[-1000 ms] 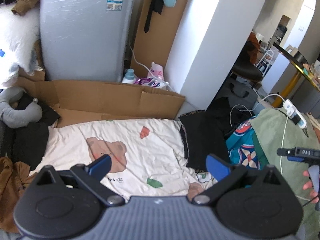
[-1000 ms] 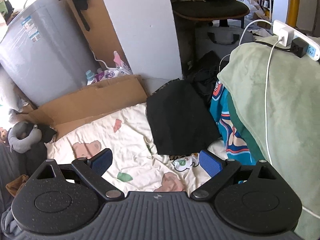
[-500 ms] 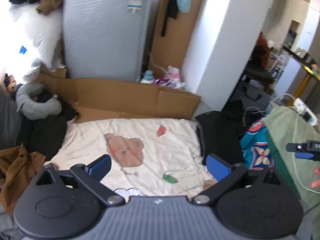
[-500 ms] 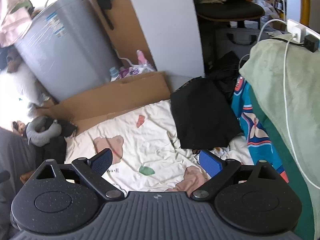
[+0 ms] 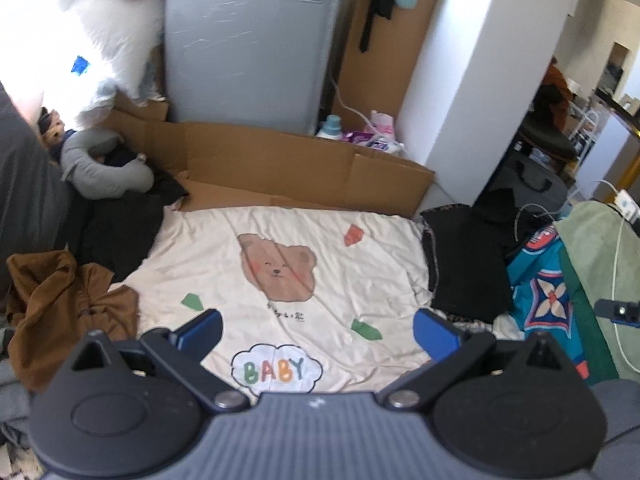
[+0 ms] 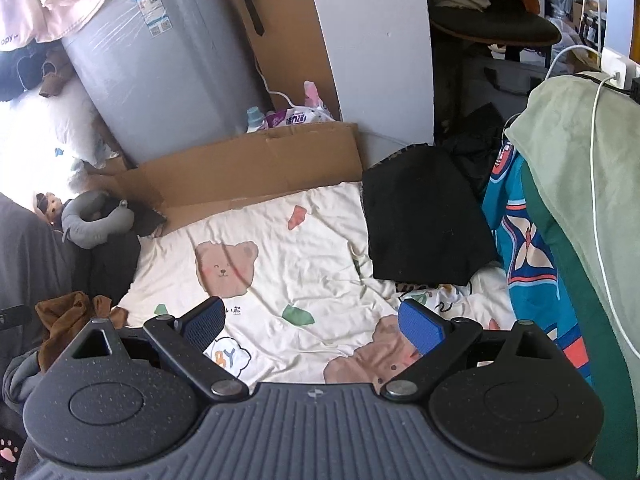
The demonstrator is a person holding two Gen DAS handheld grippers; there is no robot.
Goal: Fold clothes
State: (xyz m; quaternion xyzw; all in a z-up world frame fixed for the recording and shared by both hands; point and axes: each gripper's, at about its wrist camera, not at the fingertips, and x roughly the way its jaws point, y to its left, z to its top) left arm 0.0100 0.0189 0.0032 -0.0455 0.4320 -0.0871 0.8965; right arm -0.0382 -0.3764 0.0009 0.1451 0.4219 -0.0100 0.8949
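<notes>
At frame bottom both views, left gripper [image 5: 318,330] and right gripper [image 6: 310,322] gape wide, holding nothing, above cream bear-print sheet [image 5: 280,264]; folded black garment [image 6: 424,216] right of centre.

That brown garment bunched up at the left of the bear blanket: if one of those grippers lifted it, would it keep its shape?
Probably not. The brown garment lies crumpled in soft folds, so it would likely droop and unfurl from wherever it is pinched. It looks thick, perhaps hooded, so somewhat heavy for cloth. Being cloth, it should not slip easily from the left gripper, now open above the bear blanket.
</notes>
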